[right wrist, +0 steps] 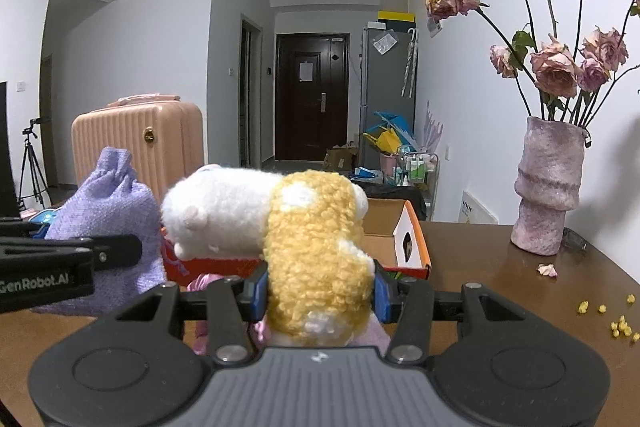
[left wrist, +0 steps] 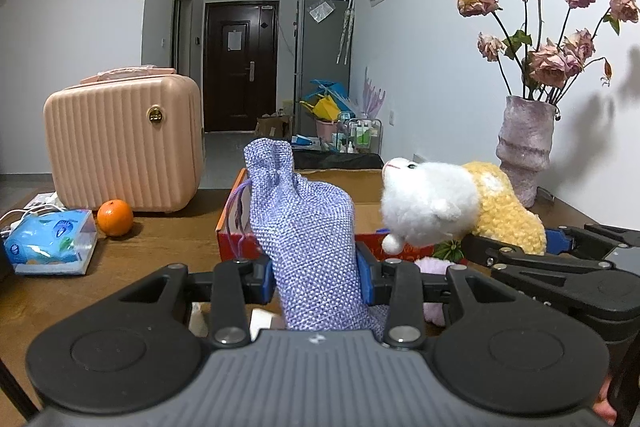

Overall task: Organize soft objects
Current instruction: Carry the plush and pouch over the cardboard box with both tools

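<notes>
My left gripper (left wrist: 318, 277) is shut on a lilac woven drawstring pouch (left wrist: 304, 227), held upright above the wooden table. To its right, my right gripper (right wrist: 318, 293) is shut on a yellow-and-white plush animal (right wrist: 312, 247) whose white head points left. The same plush (left wrist: 432, 207) and the right gripper's black fingers (left wrist: 520, 259) show in the left wrist view, and the pouch (right wrist: 108, 211) shows at the left in the right wrist view. Just behind both stands an open red cardboard box (left wrist: 236, 223), also seen as the box (right wrist: 416, 247). A pink soft item (right wrist: 204, 283) lies below, mostly hidden.
A peach hard case (left wrist: 124, 143), an orange (left wrist: 115, 217) and a blue tissue pack (left wrist: 50, 241) stand at the left of the table (left wrist: 160, 247). A lilac vase (right wrist: 548, 187) of dried roses stands at the right by the wall, with yellow crumbs (right wrist: 620, 323) and a petal nearby.
</notes>
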`<state>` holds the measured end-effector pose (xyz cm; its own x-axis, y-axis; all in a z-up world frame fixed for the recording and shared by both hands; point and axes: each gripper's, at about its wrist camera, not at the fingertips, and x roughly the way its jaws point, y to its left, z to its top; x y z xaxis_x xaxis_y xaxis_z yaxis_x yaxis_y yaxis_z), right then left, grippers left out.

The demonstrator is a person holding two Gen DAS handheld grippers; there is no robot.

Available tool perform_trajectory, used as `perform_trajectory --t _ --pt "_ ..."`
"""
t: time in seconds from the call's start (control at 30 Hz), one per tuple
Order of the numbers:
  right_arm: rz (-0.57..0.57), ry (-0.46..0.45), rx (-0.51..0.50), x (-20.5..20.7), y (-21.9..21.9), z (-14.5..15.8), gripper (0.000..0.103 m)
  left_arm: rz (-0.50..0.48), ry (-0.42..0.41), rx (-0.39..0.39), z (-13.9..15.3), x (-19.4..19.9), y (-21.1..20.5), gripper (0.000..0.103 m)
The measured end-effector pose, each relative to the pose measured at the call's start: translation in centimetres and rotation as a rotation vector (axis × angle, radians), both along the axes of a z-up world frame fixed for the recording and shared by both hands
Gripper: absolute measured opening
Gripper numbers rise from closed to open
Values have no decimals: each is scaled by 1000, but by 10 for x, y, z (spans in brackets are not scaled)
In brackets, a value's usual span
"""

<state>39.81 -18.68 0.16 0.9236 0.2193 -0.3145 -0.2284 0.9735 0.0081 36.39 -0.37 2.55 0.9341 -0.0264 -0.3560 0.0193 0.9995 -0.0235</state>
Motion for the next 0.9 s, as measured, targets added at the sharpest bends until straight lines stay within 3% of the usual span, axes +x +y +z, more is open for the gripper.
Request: perform_trajectory --t 0.9 --pt "-63 22 7 97 25 13 48 46 -31 -44 15 93 16 39"
